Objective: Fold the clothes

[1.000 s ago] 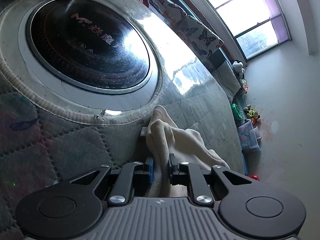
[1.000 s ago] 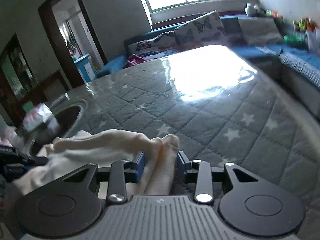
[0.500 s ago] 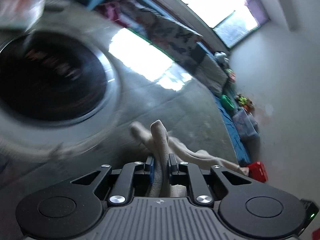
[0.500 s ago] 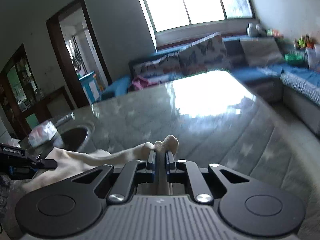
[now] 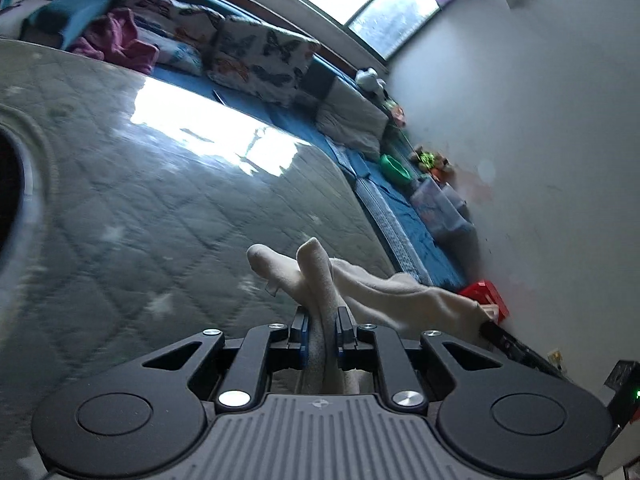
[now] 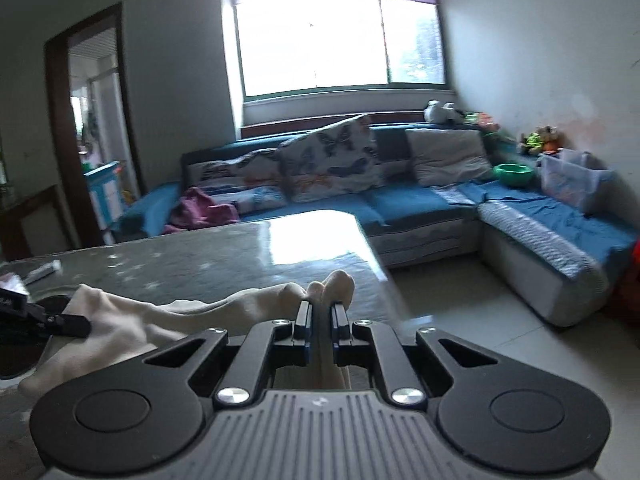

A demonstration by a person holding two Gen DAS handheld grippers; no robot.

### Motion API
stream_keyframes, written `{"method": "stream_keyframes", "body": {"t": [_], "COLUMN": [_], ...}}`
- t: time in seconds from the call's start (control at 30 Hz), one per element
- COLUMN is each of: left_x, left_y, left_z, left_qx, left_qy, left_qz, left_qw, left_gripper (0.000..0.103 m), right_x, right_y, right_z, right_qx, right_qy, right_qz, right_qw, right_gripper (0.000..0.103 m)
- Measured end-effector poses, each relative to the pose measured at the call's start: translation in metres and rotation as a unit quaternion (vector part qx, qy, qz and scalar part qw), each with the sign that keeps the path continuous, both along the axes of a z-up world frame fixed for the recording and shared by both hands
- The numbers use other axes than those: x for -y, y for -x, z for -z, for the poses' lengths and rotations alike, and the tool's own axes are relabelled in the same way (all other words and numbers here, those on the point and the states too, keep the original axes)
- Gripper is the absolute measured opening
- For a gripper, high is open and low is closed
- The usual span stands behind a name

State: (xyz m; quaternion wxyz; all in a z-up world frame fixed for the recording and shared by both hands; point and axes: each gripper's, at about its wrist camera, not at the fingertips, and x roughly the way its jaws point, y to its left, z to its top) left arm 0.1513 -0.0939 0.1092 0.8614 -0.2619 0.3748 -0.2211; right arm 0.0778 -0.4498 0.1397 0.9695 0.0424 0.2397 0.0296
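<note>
Left gripper (image 5: pixel 322 334) jaws clamped on a bunched edge of the cream garment (image 5: pixel 372 292); fabric pokes up past the fingertips. Right gripper (image 6: pixel 320 322) jaws likewise pinched shut on another fold of the same garment, which sags between the two grippers above the quilted grey table (image 6: pixel 224 252). Behind the table: blue corner sofa (image 6: pixel 424 204) with butterfly cushion (image 6: pixel 332 160), pink cloth (image 6: pixel 200 212) at the sofa's left end, window (image 6: pixel 340 36) above the sofa.
</note>
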Motion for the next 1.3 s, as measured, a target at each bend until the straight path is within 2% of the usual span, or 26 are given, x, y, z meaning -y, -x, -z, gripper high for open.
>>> {"method": "stream_keyframes", "body": {"t": [0.13, 0.37, 0.53, 0.7, 0.87, 1.0, 1.13, 1.3], "left_x": [0.021, 0.039, 0.037, 0.03, 0.027, 0.025, 0.022, 0.025], "left_y": [-0.011, -0.026, -0.032, -0.026, -0.021, -0.021, -0.022, -0.028], "left_z": [0.008, 0.029, 0.04, 0.042, 0.035, 0.026, 0.014, 0.002], "left_qx": [-0.014, -0.048, -0.066, -0.068, -0.058, -0.046, -0.02, -0.001], "left_qy": [-0.01, -0.047, -0.069, -0.066, -0.091, -0.103, -0.12, -0.112], "left_qz": [0.021, 0.035, 0.039, 0.048, 0.065, 0.06, 0.054, 0.051], "left_qw": [0.9996, 0.9971, 0.9947, 0.9943, 0.9921, 0.9918, 0.9911, 0.9924], "left_gripper": [0.014, 0.014, 0.014, 0.014, 0.016, 0.018, 0.018, 0.018], "right_x": [0.014, 0.03, 0.034, 0.033, 0.025, 0.021, 0.01, -0.014], "right_y": [-0.011, -0.033, -0.05, -0.05, -0.039, -0.035, -0.035, -0.051], "right_z": [0.007, 0.04, 0.064, 0.079, 0.077, 0.064, 0.052, 0.056], "right_qx": [-0.012, -0.054, -0.088, -0.113, -0.125, -0.105, -0.081, -0.089], "right_qy": [0.006, 0.006, 0.008, 0.009, 0.027, 0.029, 0.028, 0.015], "right_qz": [0.023, 0.045, 0.05, 0.049, 0.034, 0.043, 0.022, -0.019], "right_qw": [1.0, 0.998, 0.995, 0.992, 0.991, 0.993, 0.996, 0.996], "right_gripper": [0.008, 0.008, 0.008, 0.009, 0.012, 0.015, 0.015, 0.015]}}
